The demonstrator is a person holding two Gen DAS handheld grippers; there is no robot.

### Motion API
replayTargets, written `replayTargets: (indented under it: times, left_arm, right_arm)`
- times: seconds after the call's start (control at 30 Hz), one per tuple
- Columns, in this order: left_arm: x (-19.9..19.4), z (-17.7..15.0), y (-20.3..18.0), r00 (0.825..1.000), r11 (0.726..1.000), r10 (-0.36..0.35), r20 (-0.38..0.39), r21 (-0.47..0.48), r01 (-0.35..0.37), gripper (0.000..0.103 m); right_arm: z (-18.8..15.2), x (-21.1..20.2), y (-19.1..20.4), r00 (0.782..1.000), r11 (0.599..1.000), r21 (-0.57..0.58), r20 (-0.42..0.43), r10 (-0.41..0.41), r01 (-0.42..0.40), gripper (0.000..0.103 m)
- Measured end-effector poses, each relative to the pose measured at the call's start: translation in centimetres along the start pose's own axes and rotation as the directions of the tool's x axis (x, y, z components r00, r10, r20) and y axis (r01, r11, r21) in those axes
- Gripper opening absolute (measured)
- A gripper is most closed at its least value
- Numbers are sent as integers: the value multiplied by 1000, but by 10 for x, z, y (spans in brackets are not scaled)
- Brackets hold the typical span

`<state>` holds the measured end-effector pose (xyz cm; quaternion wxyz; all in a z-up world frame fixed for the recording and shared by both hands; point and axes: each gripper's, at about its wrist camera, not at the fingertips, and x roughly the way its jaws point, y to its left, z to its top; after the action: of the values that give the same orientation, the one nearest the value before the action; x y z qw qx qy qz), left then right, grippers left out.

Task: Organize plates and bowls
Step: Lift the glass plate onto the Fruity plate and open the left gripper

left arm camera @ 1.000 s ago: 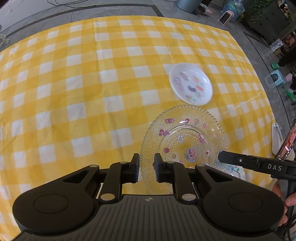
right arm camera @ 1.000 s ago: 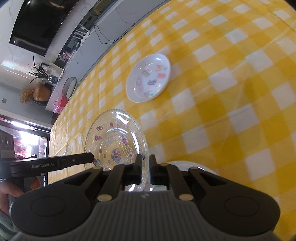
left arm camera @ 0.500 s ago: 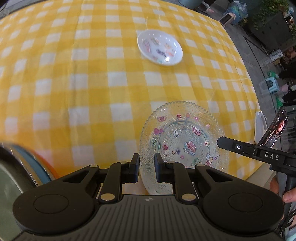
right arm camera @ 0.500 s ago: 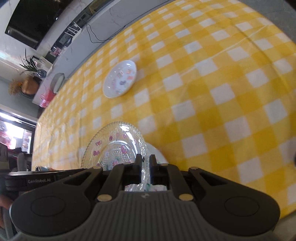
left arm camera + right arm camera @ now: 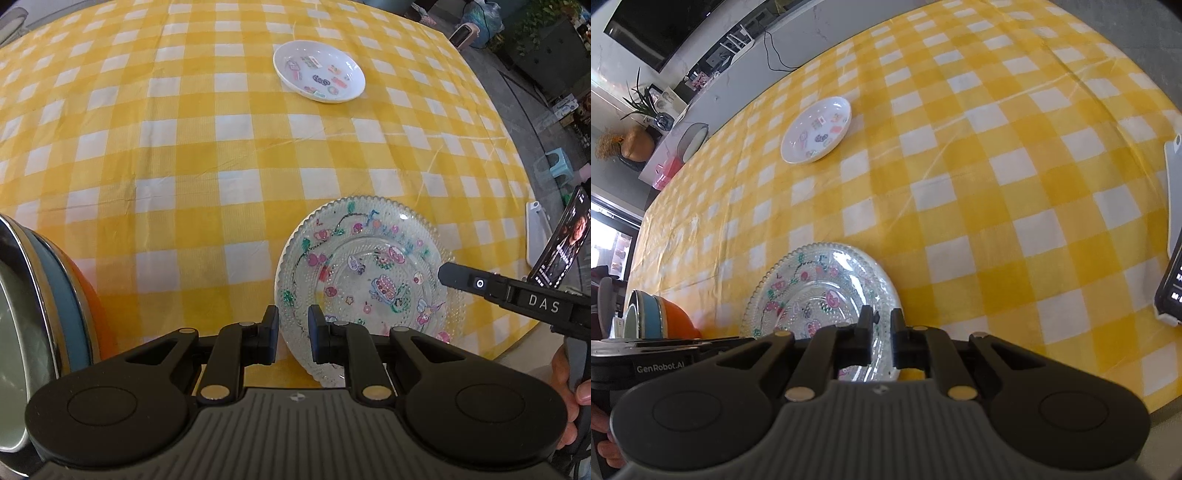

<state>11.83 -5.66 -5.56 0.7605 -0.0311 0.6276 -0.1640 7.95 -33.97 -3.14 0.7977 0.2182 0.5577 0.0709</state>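
Fingers of my left gripper (image 5: 292,326) are clamped on the rim of the glass plate (image 5: 369,266) at seven o'clock; those of my right gripper (image 5: 879,326) are almost together and appear to pinch its rim at three o'clock. The plate hangs above the bench (image 5: 184,155), the stacked bowls (image 5: 62,295) at nine o'clock, the white dish (image 5: 319,70) at twelve. I judge that level, matched hands prevent twisting the glass. Legible: "DAS", "GenRobot.AI".

Yellow-and-white checked tablecloth (image 5: 997,192) covers the table. Dark wall-mounted screen (image 5: 653,26) at eleven o'clock, potted plant (image 5: 642,101) below it. Grey floor (image 5: 517,122), what looks like a green stool (image 5: 556,166) at three o'clock
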Motion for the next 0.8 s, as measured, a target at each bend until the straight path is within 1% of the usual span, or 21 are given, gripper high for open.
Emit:
replayTargets:
  times: [0.17, 0.43, 0.53, 0.6, 0.67, 0.8]
  left_arm:
    - [1, -2, -4, 1000, 999, 17, 0, 29, -17, 18]
    - [2, 0, -10, 999, 997, 42, -3, 72, -41, 18]
    - [3, 1, -12, 998, 994, 64, -1, 86, -64, 18]
    - [3, 1, -13, 997, 992, 77, 7, 97, -78, 21]
    - [2, 1, -12, 997, 992, 82, 8, 98, -83, 21]
    - [-2, 1, -11, 994, 988, 107, 31, 109, -110, 22]
  right_arm:
    - [-4, -2, 5, 999, 999, -32, 16, -27, 28, 8]
    - [-7, -1, 17, 994, 989, -109, 40, -97, 101, 9]
    - [-8, -1, 18, 993, 987, -118, 39, -108, 112, 9]
    - [-8, -1, 19, 993, 986, -125, 40, -110, 114, 9]
    - [-9, 0, 20, 993, 985, -130, 37, -111, 115, 12]
    - [-10, 0, 23, 992, 982, -141, 40, -123, 127, 13]
